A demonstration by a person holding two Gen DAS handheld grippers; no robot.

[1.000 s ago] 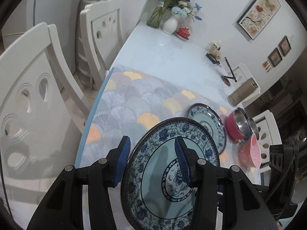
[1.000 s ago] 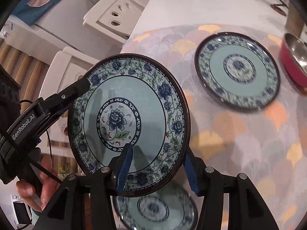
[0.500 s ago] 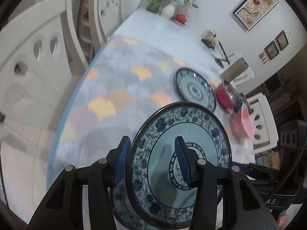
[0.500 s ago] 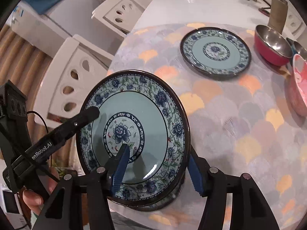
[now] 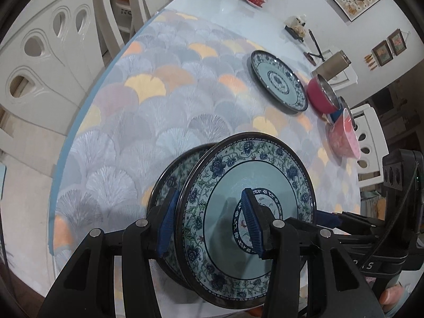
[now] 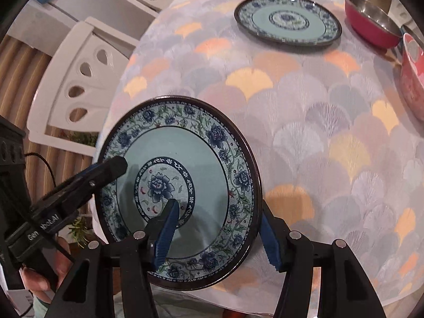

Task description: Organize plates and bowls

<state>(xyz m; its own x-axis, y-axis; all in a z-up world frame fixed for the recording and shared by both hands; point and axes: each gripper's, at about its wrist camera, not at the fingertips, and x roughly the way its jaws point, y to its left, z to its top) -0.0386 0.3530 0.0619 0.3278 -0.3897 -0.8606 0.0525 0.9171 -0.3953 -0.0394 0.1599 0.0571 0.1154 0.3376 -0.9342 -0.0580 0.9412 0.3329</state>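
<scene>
Left wrist view: my left gripper (image 5: pixel 209 222) is closed on the rim of the held plate (image 5: pixel 249 212), a blue floral one, with one pad on its face and the other behind it. Directly behind and below it sits a second matching plate (image 5: pixel 169 182) on the scalloped tablecloth (image 5: pixel 148 111); whether the two touch I cannot tell. A third plate (image 5: pixel 278 82) lies flat at the far side, well apart. Beside it stand a red steel-lined bowl (image 5: pixel 319 95) and a pink bowl (image 5: pixel 344 140), with something blue between them that I cannot identify. My right gripper's body shows at the lower right edge.

Right wrist view: my right gripper (image 6: pixel 217 230) straddles the opposite rim of the same held plate (image 6: pixel 180 185), one finger on the face and one past the rim. The jaws look wider than the rim, so I cannot tell whether it is truly clamping. The left gripper's finger (image 6: pixel 106 169) reaches in from the left. The plate underneath is hidden here. Far plate (image 6: pixel 287 22), red bowl (image 6: pixel 371 23) and pink bowl (image 6: pixel 413 79) are separate.

Progress estimate: early to middle. One plate is about to be stacked; the far plate and the bowls remain to be gathered.
</scene>
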